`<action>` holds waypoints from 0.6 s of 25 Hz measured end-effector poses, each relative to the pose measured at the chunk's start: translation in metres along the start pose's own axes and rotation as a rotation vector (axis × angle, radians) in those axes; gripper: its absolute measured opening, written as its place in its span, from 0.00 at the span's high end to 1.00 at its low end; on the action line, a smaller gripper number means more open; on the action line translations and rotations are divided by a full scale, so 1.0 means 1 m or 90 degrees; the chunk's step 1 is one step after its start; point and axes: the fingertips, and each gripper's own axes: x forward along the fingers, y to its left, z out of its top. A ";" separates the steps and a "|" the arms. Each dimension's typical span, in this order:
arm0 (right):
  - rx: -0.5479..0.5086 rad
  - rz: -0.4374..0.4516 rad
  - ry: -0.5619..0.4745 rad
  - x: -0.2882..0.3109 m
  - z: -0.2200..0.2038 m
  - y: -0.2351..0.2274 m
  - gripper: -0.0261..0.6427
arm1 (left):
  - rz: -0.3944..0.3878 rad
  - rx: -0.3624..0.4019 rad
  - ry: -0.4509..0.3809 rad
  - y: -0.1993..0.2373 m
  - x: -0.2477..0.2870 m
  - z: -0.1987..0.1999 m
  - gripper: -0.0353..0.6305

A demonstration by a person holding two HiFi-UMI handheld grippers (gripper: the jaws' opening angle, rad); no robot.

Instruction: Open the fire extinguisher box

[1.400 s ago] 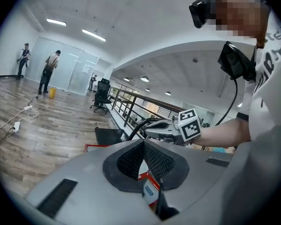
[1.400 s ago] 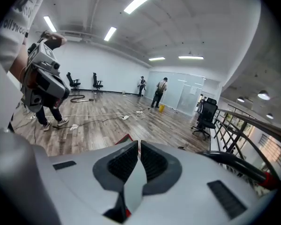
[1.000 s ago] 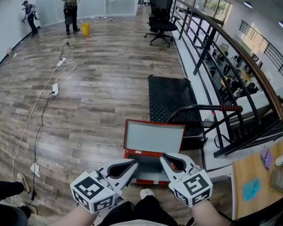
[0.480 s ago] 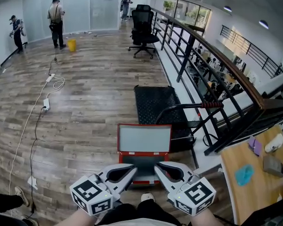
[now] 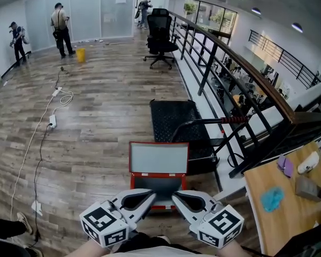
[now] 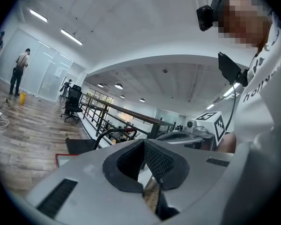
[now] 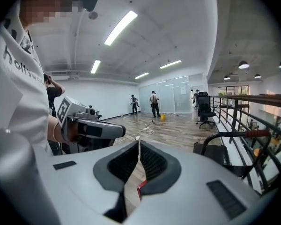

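- Left gripper [image 6: 144,142]: jaws shut together, tips meeting, nothing between.
- Right gripper [image 7: 139,142]: jaws together, just closed a touch further, empty.
- Just beyond and below both tips: red fire extinguisher box [image 5: 158,162] on the wood floor [image 5: 96,133], lid raised.
- Farther out: black mat [image 5: 174,119].

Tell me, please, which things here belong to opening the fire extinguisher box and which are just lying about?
Job: fire extinguisher box, lid up; left gripper, shut, empty; right gripper, jaws just closed further, empty.
Lying about: office chair; yellow bucket; floor cable; black mat; wooden table with blue cloth.
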 end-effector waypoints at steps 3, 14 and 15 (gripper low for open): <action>0.017 -0.003 0.008 -0.008 -0.006 -0.011 0.93 | 0.010 0.004 0.013 -0.002 0.004 -0.005 0.94; 0.006 -0.008 0.032 -0.012 -0.018 -0.028 0.95 | 0.030 0.003 0.039 -0.006 0.009 -0.016 0.94; 0.000 -0.007 0.035 -0.012 -0.019 -0.028 0.95 | 0.031 0.003 0.040 -0.006 0.009 -0.017 0.94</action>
